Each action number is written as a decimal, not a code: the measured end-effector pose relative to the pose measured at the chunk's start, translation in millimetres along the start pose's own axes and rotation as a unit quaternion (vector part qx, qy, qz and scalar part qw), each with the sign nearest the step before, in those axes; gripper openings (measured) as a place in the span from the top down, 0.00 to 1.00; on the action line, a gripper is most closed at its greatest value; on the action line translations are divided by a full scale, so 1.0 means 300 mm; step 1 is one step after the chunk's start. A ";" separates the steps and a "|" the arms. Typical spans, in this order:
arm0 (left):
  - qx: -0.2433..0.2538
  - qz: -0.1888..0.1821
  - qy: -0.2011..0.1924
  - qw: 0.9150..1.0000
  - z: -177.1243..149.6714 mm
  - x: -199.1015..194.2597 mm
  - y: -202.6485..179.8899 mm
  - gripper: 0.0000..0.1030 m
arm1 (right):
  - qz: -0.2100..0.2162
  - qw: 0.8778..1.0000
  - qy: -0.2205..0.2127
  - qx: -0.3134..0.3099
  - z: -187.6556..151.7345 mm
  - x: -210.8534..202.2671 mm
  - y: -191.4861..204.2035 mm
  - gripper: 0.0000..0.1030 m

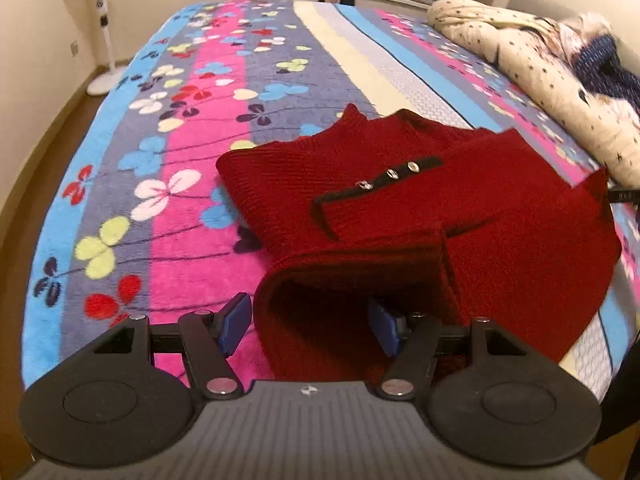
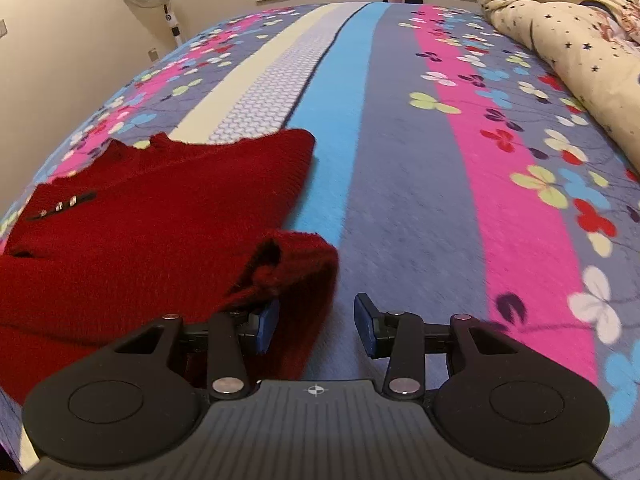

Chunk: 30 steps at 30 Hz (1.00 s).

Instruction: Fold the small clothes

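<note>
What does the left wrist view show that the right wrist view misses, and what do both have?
Only the left wrist view: the left gripper, open, with a rolled red fold between its fingers, and the fan's floor base. Only the right wrist view: the right gripper, open over bare blanket, a cuff at its left finger. Both: the red sweater with its button strip, the star-print duvet.

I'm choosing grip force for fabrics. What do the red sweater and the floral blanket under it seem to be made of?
Red sweater: looks like a thick, matte ribbed knit, perhaps wool or acrylic; ridged rows and fuzzy edges show. It has shiny, metallic-looking buttons on a dark strip.
Floral blanket: apparently plush fleece, probably synthetic; short fuzzy pile, soft print edges.
</note>
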<state>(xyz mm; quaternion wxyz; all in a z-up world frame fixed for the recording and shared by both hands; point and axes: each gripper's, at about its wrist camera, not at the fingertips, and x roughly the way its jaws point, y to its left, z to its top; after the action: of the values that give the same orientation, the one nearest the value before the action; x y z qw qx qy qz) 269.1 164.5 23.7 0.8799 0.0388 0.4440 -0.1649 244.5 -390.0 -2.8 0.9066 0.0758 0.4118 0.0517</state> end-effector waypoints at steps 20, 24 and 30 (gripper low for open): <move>-0.157 -0.050 -0.018 0.986 0.096 0.097 0.123 0.33 | 0.057 0.984 0.004 0.169 0.062 0.103 -0.100 0.50; -0.102 -0.051 -0.009 0.993 0.104 0.128 0.057 0.33 | 0.071 0.982 0.006 0.173 0.064 0.106 -0.103 0.51; -0.102 -0.050 -0.022 0.993 0.110 0.113 0.065 0.33 | 0.074 0.984 0.006 0.163 0.065 0.100 -0.107 0.51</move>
<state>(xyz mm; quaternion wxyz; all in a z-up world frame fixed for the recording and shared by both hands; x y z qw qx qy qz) 319.4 167.1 15.3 0.8796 -0.0765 0.4403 -0.1631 279.8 -418.7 -17.9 0.8733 0.2524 0.4136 0.0516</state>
